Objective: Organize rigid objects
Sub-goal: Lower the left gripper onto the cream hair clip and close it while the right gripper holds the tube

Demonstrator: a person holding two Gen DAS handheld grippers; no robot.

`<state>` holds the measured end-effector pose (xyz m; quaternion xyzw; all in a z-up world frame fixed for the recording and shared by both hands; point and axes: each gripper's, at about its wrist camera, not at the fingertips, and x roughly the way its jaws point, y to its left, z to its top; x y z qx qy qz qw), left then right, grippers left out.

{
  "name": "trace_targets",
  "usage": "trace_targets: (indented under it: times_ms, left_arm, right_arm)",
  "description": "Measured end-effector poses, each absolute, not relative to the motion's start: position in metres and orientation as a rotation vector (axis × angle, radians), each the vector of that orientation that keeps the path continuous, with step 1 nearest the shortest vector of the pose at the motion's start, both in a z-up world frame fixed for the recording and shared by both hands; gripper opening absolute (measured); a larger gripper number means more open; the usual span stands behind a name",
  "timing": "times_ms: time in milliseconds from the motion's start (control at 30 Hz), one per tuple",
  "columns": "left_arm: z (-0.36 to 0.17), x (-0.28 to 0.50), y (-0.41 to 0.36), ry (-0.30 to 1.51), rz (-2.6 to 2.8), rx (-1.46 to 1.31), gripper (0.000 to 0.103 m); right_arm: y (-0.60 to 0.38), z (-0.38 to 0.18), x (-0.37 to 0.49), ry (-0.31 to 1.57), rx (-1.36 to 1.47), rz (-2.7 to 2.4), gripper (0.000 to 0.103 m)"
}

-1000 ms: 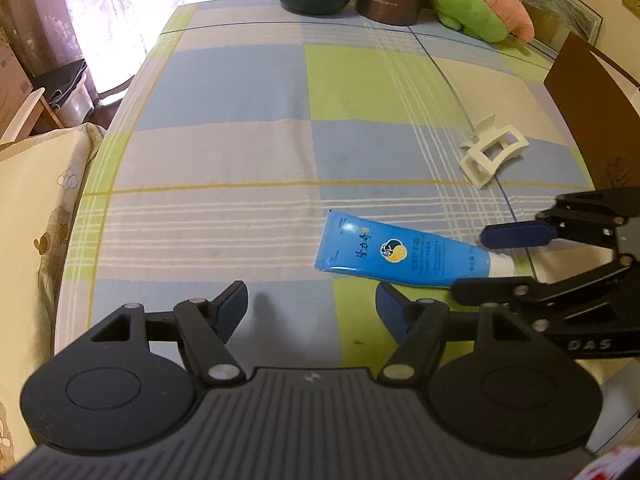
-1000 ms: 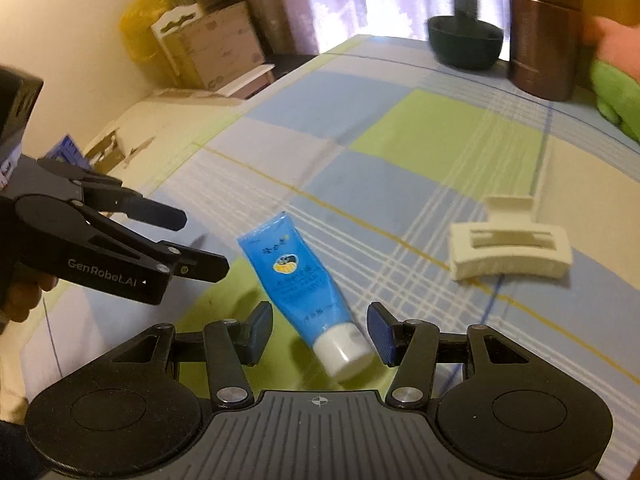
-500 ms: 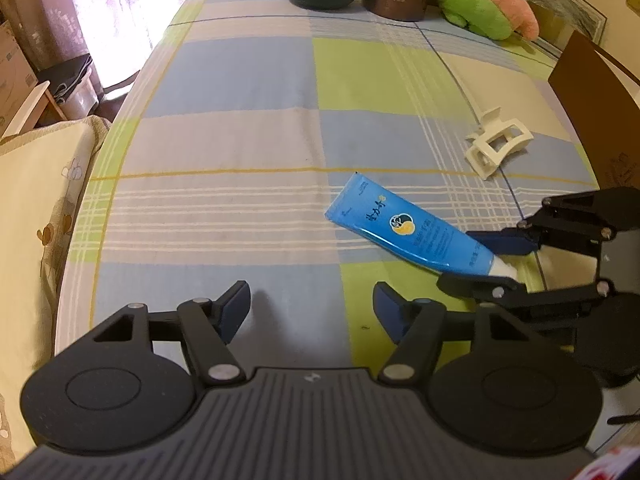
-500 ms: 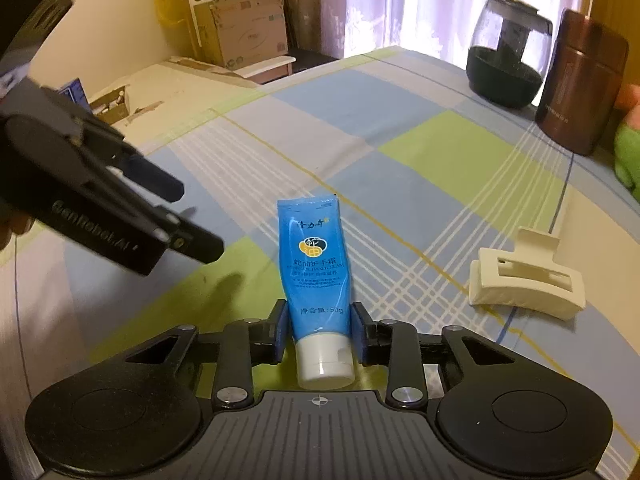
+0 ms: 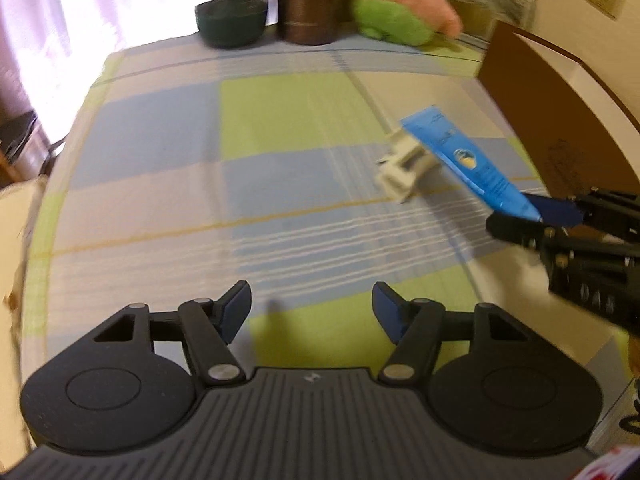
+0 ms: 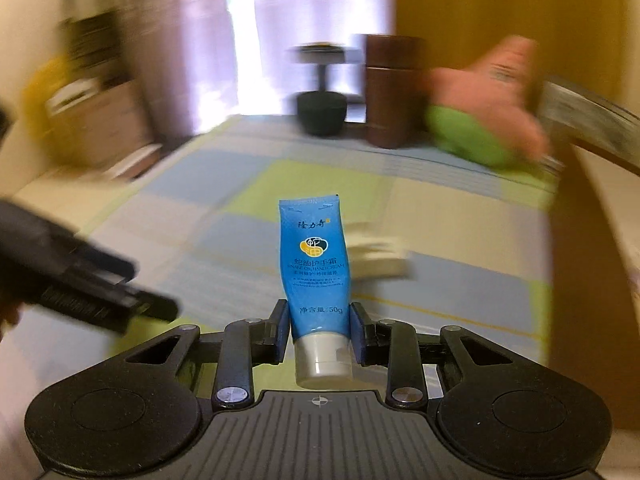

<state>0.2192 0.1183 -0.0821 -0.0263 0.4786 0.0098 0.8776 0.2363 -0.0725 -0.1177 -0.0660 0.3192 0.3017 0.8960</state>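
Note:
My right gripper (image 6: 319, 330) is shut on a blue hand cream tube (image 6: 316, 264) near its white cap and holds it lifted off the checked tablecloth, the crimped end pointing away. In the left wrist view the tube (image 5: 464, 160) hangs in the air at the right, held by the right gripper (image 5: 532, 216). A cream hair claw clip (image 5: 404, 170) lies on the cloth behind the tube; it also shows in the right wrist view (image 6: 376, 260). My left gripper (image 5: 311, 314) is open and empty, low over the cloth near the front.
A brown cardboard box (image 5: 552, 120) stands at the right edge of the table. At the far end stand a dark glass pot (image 5: 232, 20), a brown canister (image 5: 308, 4) and a pink and green plush toy (image 5: 400, 12). Both views are motion blurred.
My right gripper closed on the tube and lifted it off the cloth, swinging toward the clip and the box. My left gripper stayed open and turned toward the far end.

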Motion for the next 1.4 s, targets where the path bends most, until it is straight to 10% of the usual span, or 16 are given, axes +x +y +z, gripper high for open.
trace_targets:
  times_ms: [700,1033,1400]
  left_arm:
    - [-0.115,0.323,0.063,0.916,-0.243,0.158,0.059]
    - [-0.126,0.342,0.06,0.953,-0.26,0.159,0.027]
    - [-0.114,0.281,0.06,0.985,-0.18,0.137,0.026]
  right_arm:
    - [-0.109,-0.151,0.269,0.822,-0.056,0.281,0.03]
    - [-0.106,-0.152,0.275,0.838,-0.057,0.295,0.03]
    - [-0.11,-0.151,0.268,0.858,-0.063,0.331,0.03]
